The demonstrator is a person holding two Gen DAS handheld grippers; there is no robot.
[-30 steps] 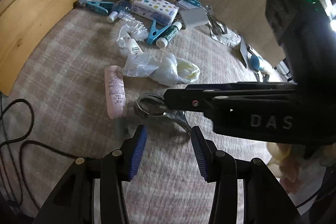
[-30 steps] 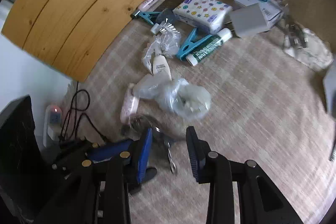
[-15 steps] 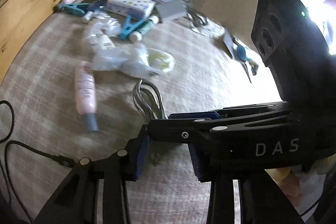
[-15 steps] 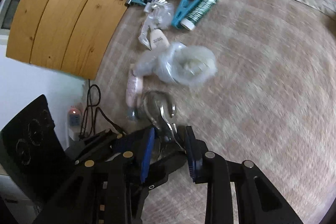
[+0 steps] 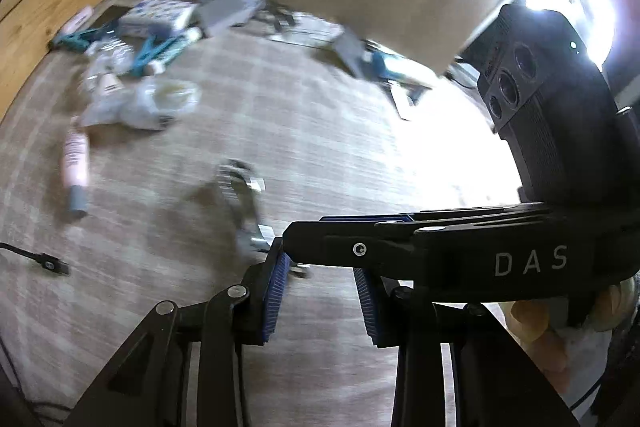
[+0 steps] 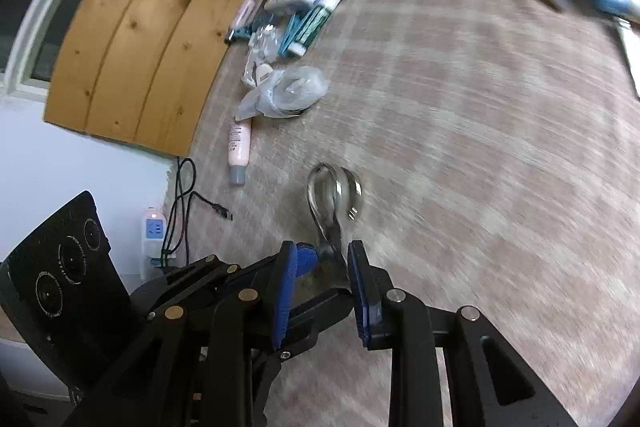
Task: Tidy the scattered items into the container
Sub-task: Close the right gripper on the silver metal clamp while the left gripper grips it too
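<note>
Broadly, the checked tablecloth carries a scatter of toiletries along its far edge, and no container shows in either view. Nearer, a pink tube lies beside a crumpled clear bag. Closest of all is the metal scissors: the finger loops point away from both claws and the blade end runs straight back toward them, so the long axis lines up with the right gripper. Its jaws are closing, with the blade end between the blue pads; contact is too blurred to confirm. The left gripper crosses beneath it, jaws also closing, and the scissors tip sits just at its left pad. Judging by alignment, the right claw is better placed.
</note>
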